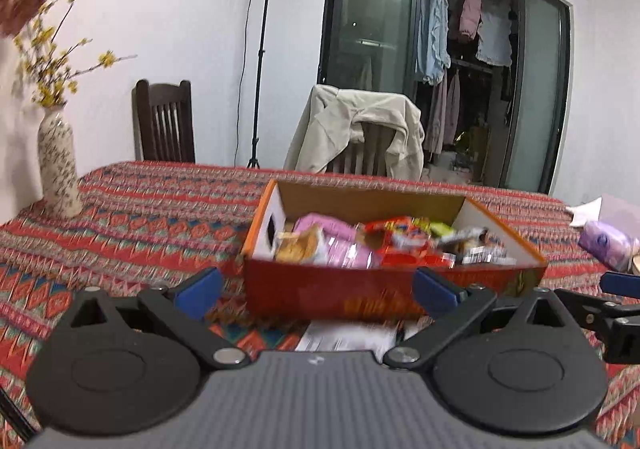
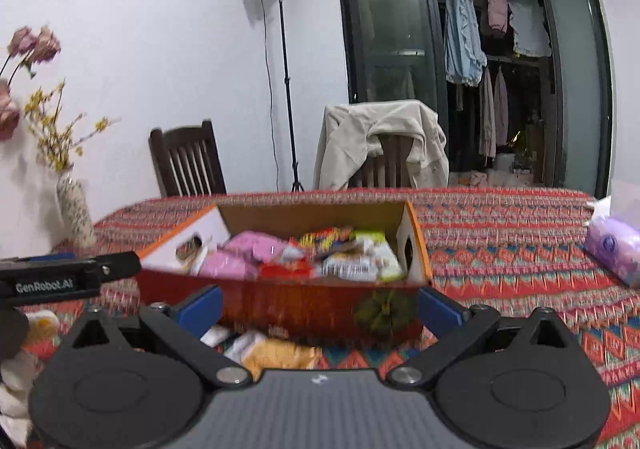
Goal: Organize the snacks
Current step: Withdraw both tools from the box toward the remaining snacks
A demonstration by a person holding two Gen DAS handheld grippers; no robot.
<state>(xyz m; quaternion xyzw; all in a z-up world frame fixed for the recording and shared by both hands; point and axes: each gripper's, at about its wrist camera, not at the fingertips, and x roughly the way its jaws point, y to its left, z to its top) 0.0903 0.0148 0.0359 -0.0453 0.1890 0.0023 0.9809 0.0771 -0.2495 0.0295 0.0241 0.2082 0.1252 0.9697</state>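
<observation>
left gripper (image 1: pixel 318 291): wide open, holds nothing | right gripper (image 2: pixel 318 309): wide open, holds nothing | loose snack packets (image 2: pixel 276 353): about three on the tabletop (image 2: pixel 520 249), just in front of the box | one orange box (image 1: pixel 360 289): full of snacks | far: one vase (image 1: pixel 58 165), two chairs (image 1: pixel 164 121)

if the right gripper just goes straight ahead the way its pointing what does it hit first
Most likely the near red wall of the snack box, which sits directly ahead between the open fingers of the right gripper. Depth is hard to judge through the fisheye.
</observation>
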